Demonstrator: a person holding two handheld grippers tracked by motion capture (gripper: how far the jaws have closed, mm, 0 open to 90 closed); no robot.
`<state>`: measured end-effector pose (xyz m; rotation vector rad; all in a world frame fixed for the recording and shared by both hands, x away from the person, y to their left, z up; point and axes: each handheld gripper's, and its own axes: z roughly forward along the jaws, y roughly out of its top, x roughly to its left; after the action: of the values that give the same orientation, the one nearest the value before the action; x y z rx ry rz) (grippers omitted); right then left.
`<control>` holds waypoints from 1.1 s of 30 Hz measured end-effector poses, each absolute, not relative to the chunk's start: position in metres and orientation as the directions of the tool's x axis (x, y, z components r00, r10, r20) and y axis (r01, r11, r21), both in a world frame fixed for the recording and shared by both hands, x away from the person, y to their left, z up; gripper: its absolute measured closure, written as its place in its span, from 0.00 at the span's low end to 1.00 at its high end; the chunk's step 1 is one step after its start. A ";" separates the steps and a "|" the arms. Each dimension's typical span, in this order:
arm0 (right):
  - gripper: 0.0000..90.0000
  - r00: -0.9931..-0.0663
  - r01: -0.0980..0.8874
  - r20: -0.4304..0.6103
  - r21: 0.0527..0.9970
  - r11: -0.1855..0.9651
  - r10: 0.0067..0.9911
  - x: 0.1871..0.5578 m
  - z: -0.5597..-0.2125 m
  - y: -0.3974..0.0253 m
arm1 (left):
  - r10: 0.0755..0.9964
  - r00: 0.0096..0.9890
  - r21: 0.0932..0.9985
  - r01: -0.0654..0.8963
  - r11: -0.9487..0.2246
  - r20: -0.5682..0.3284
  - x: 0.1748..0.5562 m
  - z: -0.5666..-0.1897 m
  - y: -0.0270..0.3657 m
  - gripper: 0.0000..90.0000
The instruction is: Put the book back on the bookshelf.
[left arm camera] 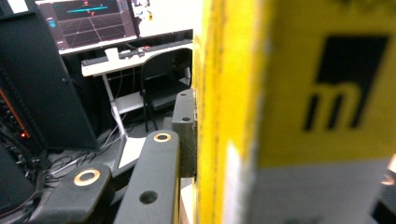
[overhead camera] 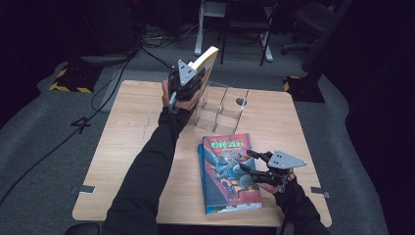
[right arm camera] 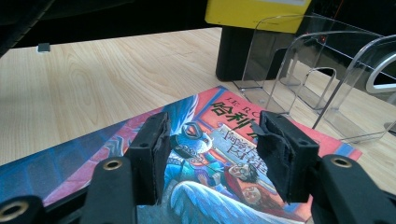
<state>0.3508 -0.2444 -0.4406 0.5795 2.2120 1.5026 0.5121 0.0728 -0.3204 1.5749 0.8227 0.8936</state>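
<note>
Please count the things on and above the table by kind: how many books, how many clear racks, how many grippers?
Books: 2, a yellow book held up and a colourful book lying flat
Clear acrylic rack: 1
Grippers: 2, left gripper and right gripper
Total: 5

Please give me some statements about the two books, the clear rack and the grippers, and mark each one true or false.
1. The left gripper holds the yellow book above the clear rack. True.
2. The right gripper is shut on the illustrated book. False: its jaws stand open over the cover.
3. The illustrated book lies flat on the table. True.
4. The illustrated book stands in the clear rack. False: it lies on the table in front of the rack.
</note>
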 end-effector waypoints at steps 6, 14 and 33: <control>0.50 -0.834 0.113 -0.095 0.935 0.336 0.544 0.352 -0.441 -0.244 | 0.876 0.475 0.988 0.071 -0.134 0.084 0.525 -0.328 0.074 0.83; 0.50 -0.837 0.111 -0.093 0.936 0.334 0.539 0.352 -0.442 -0.243 | 0.874 0.483 0.987 0.107 -0.123 0.056 0.532 -0.350 0.075 0.82; 0.50 -0.854 0.112 -0.099 0.924 0.366 0.511 0.352 -0.445 -0.237 | 0.870 0.486 0.980 0.121 -0.160 0.082 0.527 -0.368 0.077 0.81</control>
<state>0.3523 -0.2370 -0.4454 0.5451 2.2630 1.4866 0.5271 0.0774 -0.3677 1.6110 0.8728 0.8344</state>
